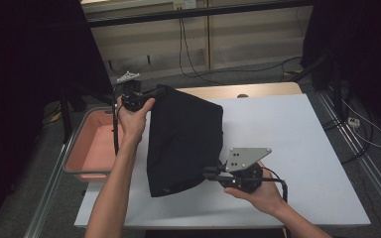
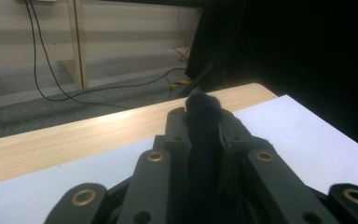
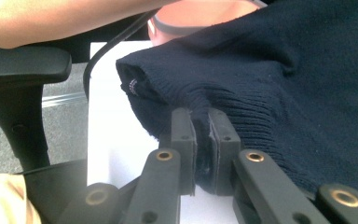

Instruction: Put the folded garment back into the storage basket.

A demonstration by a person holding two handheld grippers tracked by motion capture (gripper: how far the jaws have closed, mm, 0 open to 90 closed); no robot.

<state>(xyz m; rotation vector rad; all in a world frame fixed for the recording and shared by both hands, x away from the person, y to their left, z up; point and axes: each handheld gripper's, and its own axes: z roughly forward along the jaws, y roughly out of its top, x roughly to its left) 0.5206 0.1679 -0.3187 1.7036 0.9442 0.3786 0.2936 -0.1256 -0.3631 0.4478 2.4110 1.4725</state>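
Covering most of the scene, a table [image 1: 307,148] with a white top and a wooden far edge stood under the work. On it, towards the left, lay and partly hung a dark navy sweater [image 1: 183,139], held at two points: its far upper corner was raised off the table, its near lower edge was close to the white surface. Just beside the table's left edge sat a pink bin [image 1: 87,144], with the person's left forearm passing over its corner.

Both grippers were pinching the sweater. The left gripper [image 1: 154,94], at the far end, had its jaws pressed together on a bunched fold of the knit; in the left gripper view that fold [image 2: 204,116] stuck up between the jaw tips of the gripper [image 2: 204,133]. The right gripper [image 1: 212,173], at the near right, clamped the ribbed hem; in the right gripper view the fabric [image 3: 279,88] spread away to the right from the closed jaws [image 3: 204,149].
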